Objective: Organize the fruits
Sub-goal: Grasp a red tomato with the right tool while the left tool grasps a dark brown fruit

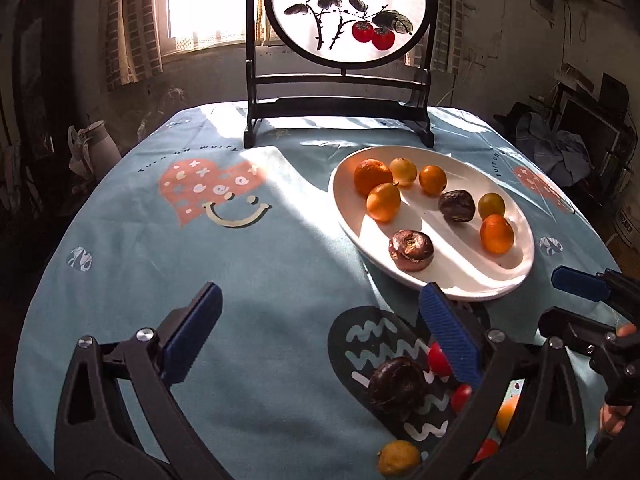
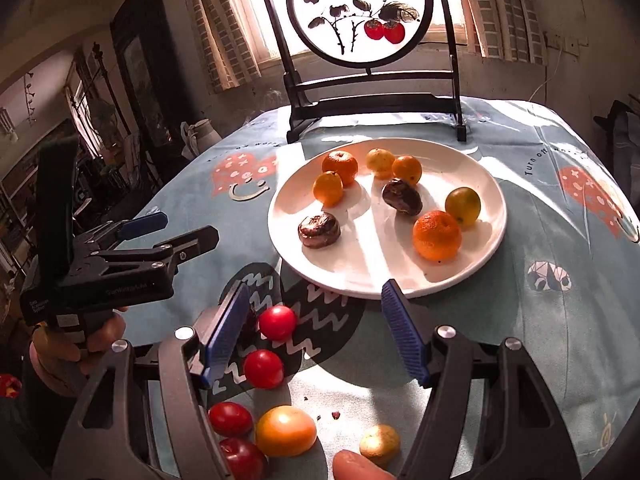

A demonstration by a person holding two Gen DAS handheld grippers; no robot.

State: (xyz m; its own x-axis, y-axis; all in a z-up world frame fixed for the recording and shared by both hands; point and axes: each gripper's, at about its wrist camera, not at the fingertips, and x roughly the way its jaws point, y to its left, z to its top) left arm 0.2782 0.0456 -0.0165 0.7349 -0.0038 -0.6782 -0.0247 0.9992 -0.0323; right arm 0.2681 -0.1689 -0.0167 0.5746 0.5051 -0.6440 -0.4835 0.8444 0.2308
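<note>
A white plate (image 1: 460, 282) (image 2: 360, 280) holds several orange and yellow citrus fruits and two dark wrinkled fruits (image 1: 411, 250) (image 2: 319, 231). Loose on the cloth nearer me lie a dark fruit (image 1: 396, 386), red tomatoes (image 2: 277, 322) (image 2: 263, 368), an orange fruit (image 2: 285, 430) and a small yellow fruit (image 1: 399, 457) (image 2: 379, 443). My left gripper (image 1: 320, 340) is open and empty above the cloth, left of the loose dark fruit. My right gripper (image 2: 316, 332) is open and empty above the loose tomatoes, just before the plate's near rim.
A dark wooden stand with a round painted screen (image 1: 344, 12) (image 2: 360, 8) stands behind the plate. The table wears a blue patterned cloth (image 1: 160, 240). The left gripper also shows at the left of the right wrist view (image 2: 152, 236). Room clutter surrounds the table.
</note>
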